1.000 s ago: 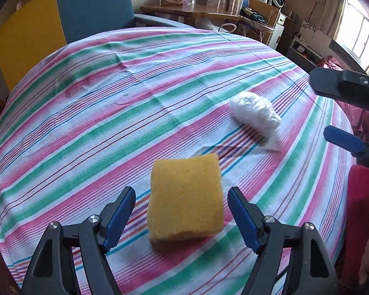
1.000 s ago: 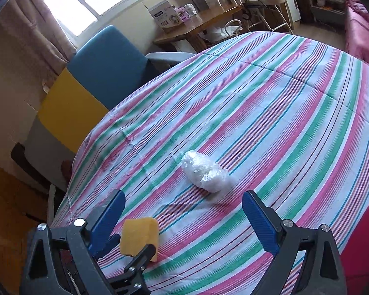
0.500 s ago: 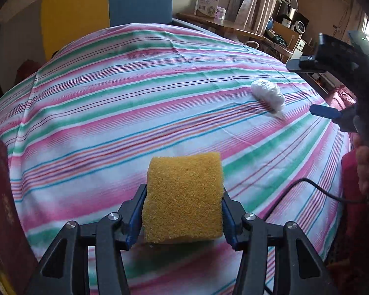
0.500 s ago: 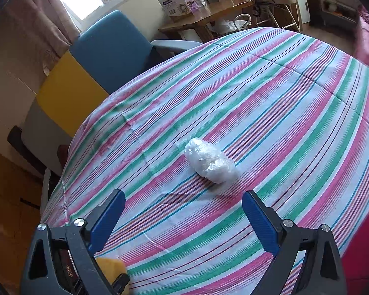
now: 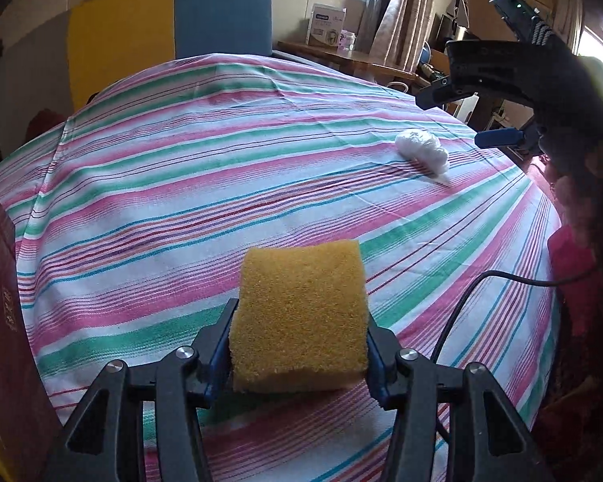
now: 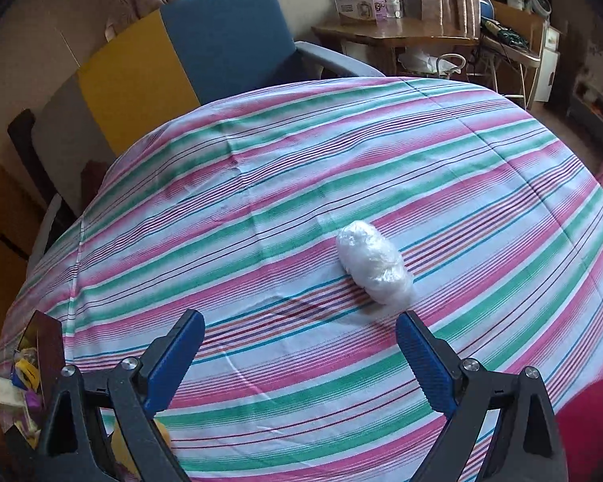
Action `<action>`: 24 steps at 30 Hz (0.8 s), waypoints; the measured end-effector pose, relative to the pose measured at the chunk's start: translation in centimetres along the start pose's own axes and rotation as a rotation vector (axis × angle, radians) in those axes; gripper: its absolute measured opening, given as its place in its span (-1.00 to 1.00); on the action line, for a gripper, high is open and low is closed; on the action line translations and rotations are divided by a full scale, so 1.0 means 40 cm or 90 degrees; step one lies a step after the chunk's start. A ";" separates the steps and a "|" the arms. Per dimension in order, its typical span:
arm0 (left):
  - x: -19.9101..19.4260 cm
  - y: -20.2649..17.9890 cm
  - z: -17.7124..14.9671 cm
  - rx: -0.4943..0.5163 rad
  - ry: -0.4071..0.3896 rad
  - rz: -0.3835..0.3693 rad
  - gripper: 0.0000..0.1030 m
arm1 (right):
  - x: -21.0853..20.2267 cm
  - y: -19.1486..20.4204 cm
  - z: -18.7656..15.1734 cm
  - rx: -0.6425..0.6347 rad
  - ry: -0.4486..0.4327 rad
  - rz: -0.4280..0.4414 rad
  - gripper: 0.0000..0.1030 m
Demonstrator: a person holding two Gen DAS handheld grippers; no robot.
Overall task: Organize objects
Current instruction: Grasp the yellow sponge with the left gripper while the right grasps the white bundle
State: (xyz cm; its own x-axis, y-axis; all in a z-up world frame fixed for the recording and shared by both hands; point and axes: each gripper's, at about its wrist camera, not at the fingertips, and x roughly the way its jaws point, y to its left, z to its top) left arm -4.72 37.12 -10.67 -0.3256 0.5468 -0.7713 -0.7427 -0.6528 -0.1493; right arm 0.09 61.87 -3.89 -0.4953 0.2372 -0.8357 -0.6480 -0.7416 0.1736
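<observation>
My left gripper (image 5: 299, 337) is shut on a yellow sponge (image 5: 299, 313) and holds it above the striped tablecloth (image 5: 221, 184) near the front edge. A white crumpled plastic bundle (image 5: 422, 149) lies at the right of the table; in the right wrist view it (image 6: 374, 267) sits just ahead of my open, empty right gripper (image 6: 299, 331), slightly right of its centre line. The right gripper also shows in the left wrist view (image 5: 482, 114), hovering beside the bundle. A bit of the sponge (image 6: 120, 446) peeks out at the bottom left of the right wrist view.
A dark red box (image 5: 4, 321) stands at the table's left edge; in the right wrist view it (image 6: 44, 345) is open with several small items inside. A blue and yellow chair (image 6: 205, 44) stands behind the table. A black cable (image 5: 482, 285) crosses the right edge.
My left gripper closed on the sponge and lifted it off the cloth, swinging left toward the box. My right gripper moved closer to the white bundle and stayed open.
</observation>
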 end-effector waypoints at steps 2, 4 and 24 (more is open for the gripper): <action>-0.002 0.011 -0.001 -0.013 -0.003 -0.016 0.08 | 0.027 -0.016 0.038 -0.015 0.018 -0.032 0.88; -0.004 0.016 -0.002 -0.019 -0.005 -0.023 0.08 | 0.064 -0.024 0.075 -0.047 0.047 -0.061 0.88; -0.007 0.014 -0.009 -0.018 -0.014 -0.021 0.08 | 0.160 0.122 -0.032 -0.194 0.148 0.023 -0.31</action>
State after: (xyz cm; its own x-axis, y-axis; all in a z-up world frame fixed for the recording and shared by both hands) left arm -4.82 36.43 -10.76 -0.3145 0.5795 -0.7519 -0.7368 -0.6484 -0.1915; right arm -5.48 58.97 -9.06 -0.3475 0.0839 -0.9339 -0.4135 -0.9077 0.0723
